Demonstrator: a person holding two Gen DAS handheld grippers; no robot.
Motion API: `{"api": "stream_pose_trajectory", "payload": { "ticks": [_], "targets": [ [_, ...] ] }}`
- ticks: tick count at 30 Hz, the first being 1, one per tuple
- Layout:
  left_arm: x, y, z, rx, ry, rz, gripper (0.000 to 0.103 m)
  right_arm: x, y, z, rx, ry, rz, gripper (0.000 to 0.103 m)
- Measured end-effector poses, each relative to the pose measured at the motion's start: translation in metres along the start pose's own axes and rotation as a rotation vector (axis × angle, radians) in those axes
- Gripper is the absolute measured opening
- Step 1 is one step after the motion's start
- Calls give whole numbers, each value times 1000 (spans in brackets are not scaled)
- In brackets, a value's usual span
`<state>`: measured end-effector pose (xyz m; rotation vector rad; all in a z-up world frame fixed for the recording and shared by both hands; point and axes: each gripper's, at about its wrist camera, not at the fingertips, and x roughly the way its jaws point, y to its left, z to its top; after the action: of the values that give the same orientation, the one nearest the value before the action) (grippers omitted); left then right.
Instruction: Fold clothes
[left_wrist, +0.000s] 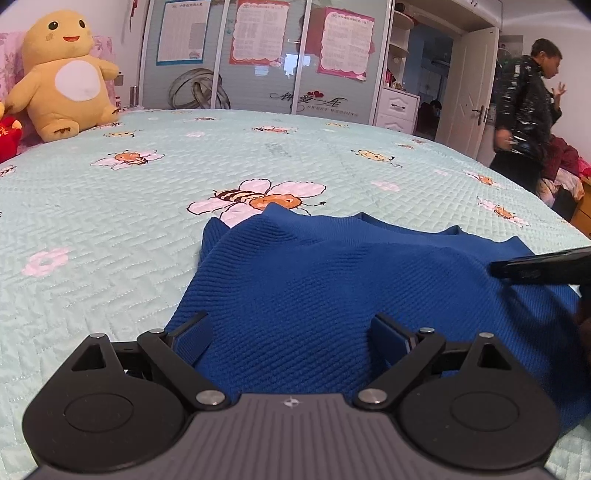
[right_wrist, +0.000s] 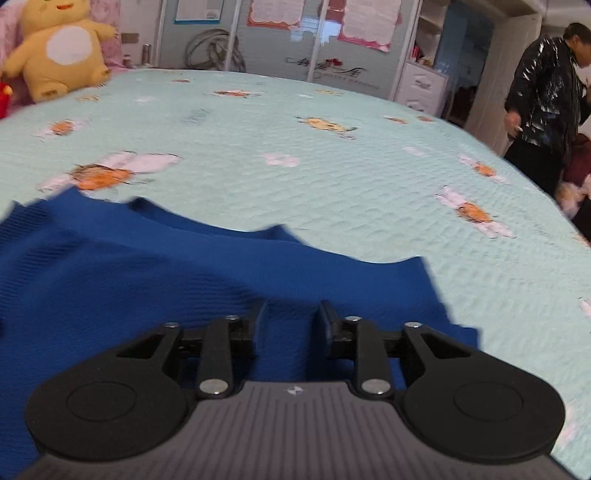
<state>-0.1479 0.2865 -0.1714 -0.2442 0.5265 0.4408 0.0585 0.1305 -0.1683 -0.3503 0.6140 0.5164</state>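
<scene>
A blue knit sweater (left_wrist: 332, 280) lies partly folded on the near part of a bed (left_wrist: 110, 229) covered by a light green quilt with a bee pattern. The left hand-held gripper (left_wrist: 291, 328) stands over the sweater with its jaws wide apart and nothing clamped. The right hand-held gripper (right_wrist: 291, 314) has its jaws partly apart above the sweater's near edge, gripping no cloth; a yellow plush toy (left_wrist: 62, 74) sits at the far left corner.

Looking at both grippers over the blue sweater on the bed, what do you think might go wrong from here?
1. The blue sweater lies rumpled with layers overlapping, so the right gripper, jaws apart, may pinch several layers.
2. The left gripper is open, so nothing anchors the sweater on the bedspread; it may slide.
</scene>
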Motion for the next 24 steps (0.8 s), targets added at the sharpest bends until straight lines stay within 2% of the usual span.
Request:
{"api": "stream_pose_trajectory", "payload": {
  "ticks": [1,4,7,11,12,14,15,16,17,18,20,21,22,24],
  "targets": [
    [0,0,0,3,3,1,96,1,-10,0,6,2,-24,40],
    [1,-2,0,14,9,8,96,-25,-42,-5,57,-9,-141,39],
    [1,-3,-1,20,8,10,96,-67,-42,-28,103,-35,23,39],
    [1,-1,-4,17,-2,-1,97,-83,-3,-70,-27,5,100,39],
    [0,1,-4,9,-5,-9,97,-87,-5,-78,-46,-33,102,39],
    [-2,4,-5,-8,-12,-26,97,-90,-24,-80,-36,-39,148,32],
    [-4,4,-4,-10,-13,-24,97,-92,-30,-79,-40,-31,99,32],
    [-7,3,-3,-12,-14,-22,97,-93,-35,-79,-43,-23,49,37],
    [-9,2,-3,-14,-16,-19,95,-95,-43,-79,-40,-10,-17,56],
    [-16,-1,-2,-9,-19,-12,94,-98,-50,-77,2,-8,-25,54],
    [-28,-16,-2,38,-38,-61,95,-111,-56,-74,69,-12,-33,51],
    [-34,-24,-3,63,-47,-87,95,-117,-50,-74,56,-40,-12,51],
    [-35,-34,-5,105,-33,-112,95,-122,-40,-75,31,-60,13,51],
    [-26,-48,-14,183,57,-115,96,-114,-23,-81,-10,-37,59,51]
  ]
}}
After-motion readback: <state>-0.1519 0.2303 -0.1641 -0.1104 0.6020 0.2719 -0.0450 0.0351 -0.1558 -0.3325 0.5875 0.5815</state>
